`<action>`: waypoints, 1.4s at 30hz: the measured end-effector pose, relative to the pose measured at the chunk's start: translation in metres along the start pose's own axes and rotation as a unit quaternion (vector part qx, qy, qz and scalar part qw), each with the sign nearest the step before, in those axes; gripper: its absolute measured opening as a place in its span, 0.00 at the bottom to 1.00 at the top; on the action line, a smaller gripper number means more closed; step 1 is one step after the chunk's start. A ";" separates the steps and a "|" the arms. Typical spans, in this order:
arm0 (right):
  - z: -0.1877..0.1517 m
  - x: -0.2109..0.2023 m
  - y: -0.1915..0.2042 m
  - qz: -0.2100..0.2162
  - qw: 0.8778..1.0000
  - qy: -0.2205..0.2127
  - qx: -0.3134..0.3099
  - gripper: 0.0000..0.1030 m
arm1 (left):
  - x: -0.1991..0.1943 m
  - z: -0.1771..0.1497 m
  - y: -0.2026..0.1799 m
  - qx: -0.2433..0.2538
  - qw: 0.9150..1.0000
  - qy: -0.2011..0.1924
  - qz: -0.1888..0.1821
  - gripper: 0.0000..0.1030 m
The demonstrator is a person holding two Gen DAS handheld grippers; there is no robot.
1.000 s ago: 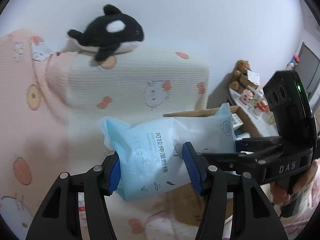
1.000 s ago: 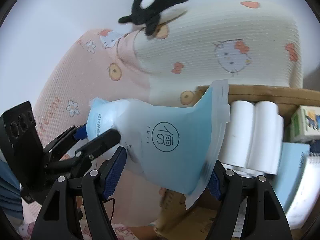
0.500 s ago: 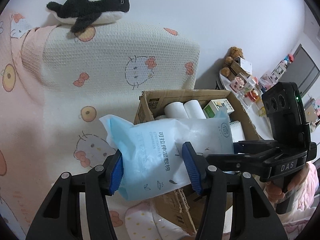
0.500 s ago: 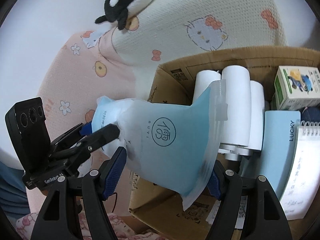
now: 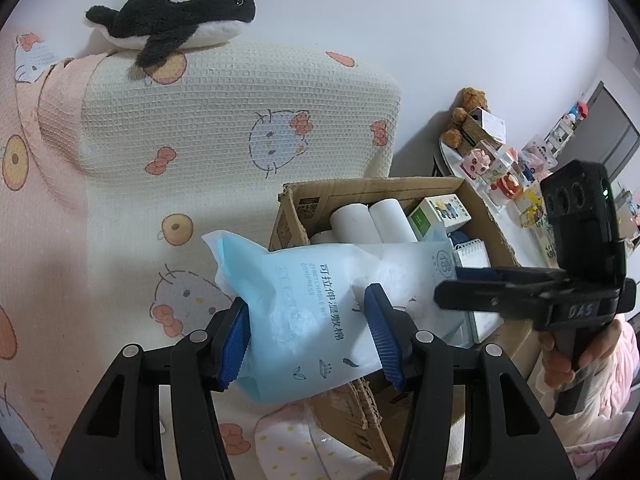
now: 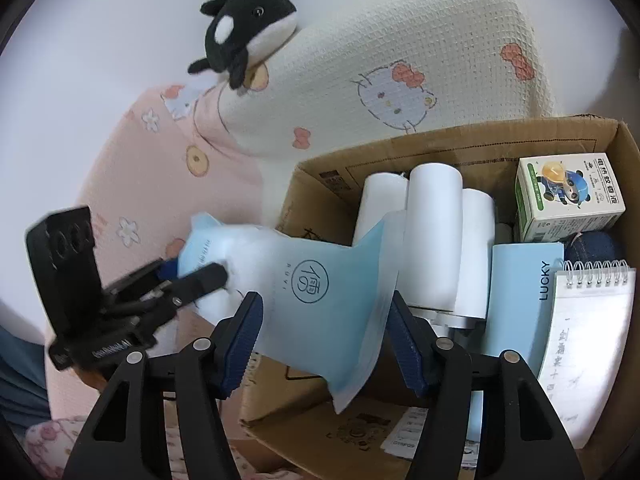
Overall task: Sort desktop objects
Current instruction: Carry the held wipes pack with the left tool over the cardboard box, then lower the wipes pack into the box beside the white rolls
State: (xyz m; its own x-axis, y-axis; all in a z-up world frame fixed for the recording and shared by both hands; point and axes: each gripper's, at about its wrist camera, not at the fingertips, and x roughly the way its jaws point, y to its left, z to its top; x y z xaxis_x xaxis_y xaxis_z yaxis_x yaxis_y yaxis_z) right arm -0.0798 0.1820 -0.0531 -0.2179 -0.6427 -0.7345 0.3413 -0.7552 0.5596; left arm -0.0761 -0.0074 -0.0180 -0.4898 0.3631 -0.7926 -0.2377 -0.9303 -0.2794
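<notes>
A light blue pack of wet wipes (image 5: 316, 280) hangs between both grippers, over the near left corner of an open cardboard box (image 5: 360, 190). My left gripper (image 5: 308, 320) is shut on the pack's crumpled end, its blue pads pressing both sides. My right gripper (image 6: 325, 312) grips the flat sealed end of the pack (image 6: 312, 276). Its jaws are closing, and the pads touch both edges. The right gripper (image 5: 448, 284) also shows in the left wrist view, held by a hand. The left gripper (image 6: 196, 270) appears in the right wrist view.
The box (image 6: 440, 140) holds white rolls (image 6: 432, 232), a green-and-white carton (image 6: 568, 196), a blue LUCKY book (image 6: 520, 300) and a spiral notepad (image 6: 588, 340). An orca plush (image 5: 172, 12) lies on a cat-print cushion (image 5: 240, 112). A side table with figurines (image 5: 500, 160) stands at the right.
Both grippers tipped downward with the pack, so the box and its contents came fully into view. The right gripper's jaws narrowed on the pack's flat end.
</notes>
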 end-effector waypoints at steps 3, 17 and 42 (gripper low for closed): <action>0.001 0.008 -0.008 0.018 0.999 0.018 0.022 0.58 | 0.000 0.005 0.004 -0.013 1.000 0.006 -0.001 0.58; 0.007 0.012 -0.006 0.024 0.999 0.022 0.025 0.59 | 0.006 0.020 0.034 -0.125 0.991 0.040 -0.019 0.39; -0.044 -0.044 -0.080 -0.076 0.991 0.027 0.107 0.59 | 0.078 -0.009 -0.105 0.034 0.993 0.113 0.004 0.35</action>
State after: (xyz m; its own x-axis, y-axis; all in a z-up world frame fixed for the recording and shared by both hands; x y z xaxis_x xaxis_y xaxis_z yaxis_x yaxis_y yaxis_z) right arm -0.0577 0.2767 -0.0825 -0.2000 -0.5166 -0.8326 0.1063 -0.8562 0.5057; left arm -0.0819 0.1177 -0.0550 -0.2926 0.3270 -0.8986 -0.2943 -0.9249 -0.2408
